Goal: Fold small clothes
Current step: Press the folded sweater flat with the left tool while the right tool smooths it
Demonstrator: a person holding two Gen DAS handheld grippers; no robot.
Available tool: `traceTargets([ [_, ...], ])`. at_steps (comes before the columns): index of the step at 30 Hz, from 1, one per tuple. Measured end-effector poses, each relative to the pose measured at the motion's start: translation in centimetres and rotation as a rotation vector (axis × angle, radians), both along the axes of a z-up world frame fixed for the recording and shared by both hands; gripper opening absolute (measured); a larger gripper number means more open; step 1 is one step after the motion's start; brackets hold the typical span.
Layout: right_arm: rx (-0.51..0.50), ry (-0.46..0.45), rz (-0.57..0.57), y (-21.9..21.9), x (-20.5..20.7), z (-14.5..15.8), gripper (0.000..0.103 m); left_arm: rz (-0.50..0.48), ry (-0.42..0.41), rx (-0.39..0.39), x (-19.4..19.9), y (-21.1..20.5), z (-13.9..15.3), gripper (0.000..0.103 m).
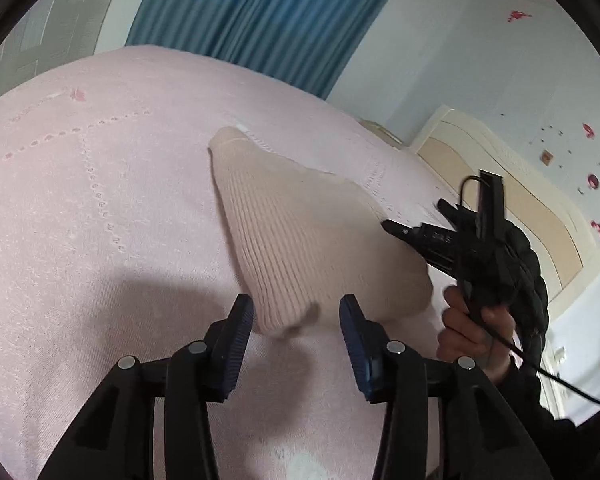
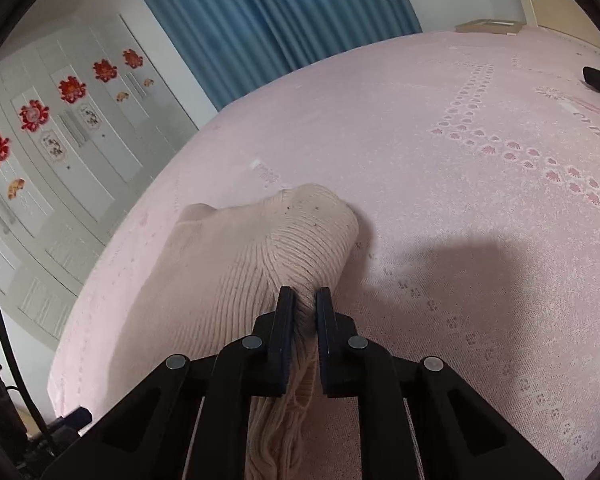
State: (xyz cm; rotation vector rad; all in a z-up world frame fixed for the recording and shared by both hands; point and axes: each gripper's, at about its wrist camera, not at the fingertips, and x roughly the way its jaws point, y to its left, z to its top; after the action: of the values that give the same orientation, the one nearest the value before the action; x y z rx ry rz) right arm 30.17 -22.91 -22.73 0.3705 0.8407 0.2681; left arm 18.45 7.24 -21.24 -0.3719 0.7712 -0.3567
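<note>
Garment: pale pink ribbed knit garment (image 2: 236, 264) judged light, soft, floppy | right gripper (image 2: 305, 300) pinched bunched knit edge | left gripper (image 1: 296, 312) stood open, empty; best grasped at a hem corner.

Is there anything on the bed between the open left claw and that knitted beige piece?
Nothing visible. The left claw is open with the near end of the beige knit garment right in front of its fingers, only bare pink bedspread around. The right claw already pinches the garment.

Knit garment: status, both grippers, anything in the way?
Right gripper shut on knit garment. Left gripper open, garment's near end between its fingers, not pinched. Garment partly lifted off pink bedspread. Nothing in the way.
</note>
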Motion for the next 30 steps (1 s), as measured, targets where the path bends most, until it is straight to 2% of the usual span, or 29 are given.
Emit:
traceTargets([
  [4, -0.004, 0.016, -0.005, -0.2, 0.2, -0.2, 0.01, 0.019, 0.02, 0.048, 2.9, -1.4, 0.9, 0.043],
  [10, 0.0, 0.013, 0.021, -0.5, 0.6, -0.1, 0.015, 0.054, 0.054, 0.047, 8.9, -2.0, 2.5, 0.043],
  [16, 0.056, 0.023, 0.03, -1.5, 0.9, -0.2, 0.025, 0.118, 0.144, 0.072, 13.2, -1.3, 0.4, 0.048],
  [19, 0.06, 0.028, 0.034, -1.3, 1.0, -0.3, 0.025, 0.135, 0.194, 0.013, 14.9, -0.3, -1.2, 0.054],
  [21, 0.04, 0.021, 0.042, -1.0, 1.0, -0.3, 0.025, 0.133, 0.231, -0.052, 16.2, 0.8, -2.3, 0.054],
  [26, 0.008, 0.011, 0.045, -0.5, 1.1, -0.5, 0.028, 0.109, 0.297, -0.159, 20.9, 1.6, -4.0, 0.054],
  [27, 0.007, 0.012, 0.045, -0.5, 1.2, -0.6, 0.029, 0.115, 0.307, -0.17, 21.6, 1.7, -4.2, 0.052],
  [28, 0.005, 0.011, 0.043, -0.5, 1.3, -0.6, 0.032, 0.129, 0.299, -0.183, 22.1, 1.8, -4.4, 0.037],
  [29, 0.004, 0.011, 0.04, -0.6, 1.4, -0.7, 0.033, 0.149, 0.27, -0.181, 22.3, 1.9, -4.2, 0.031],
  [30, 0.003, 0.012, 0.038, -0.6, 1.4, -0.8, 0.034, 0.152, 0.248, -0.176, 22.2, 1.9, -4.0, 0.03],
])
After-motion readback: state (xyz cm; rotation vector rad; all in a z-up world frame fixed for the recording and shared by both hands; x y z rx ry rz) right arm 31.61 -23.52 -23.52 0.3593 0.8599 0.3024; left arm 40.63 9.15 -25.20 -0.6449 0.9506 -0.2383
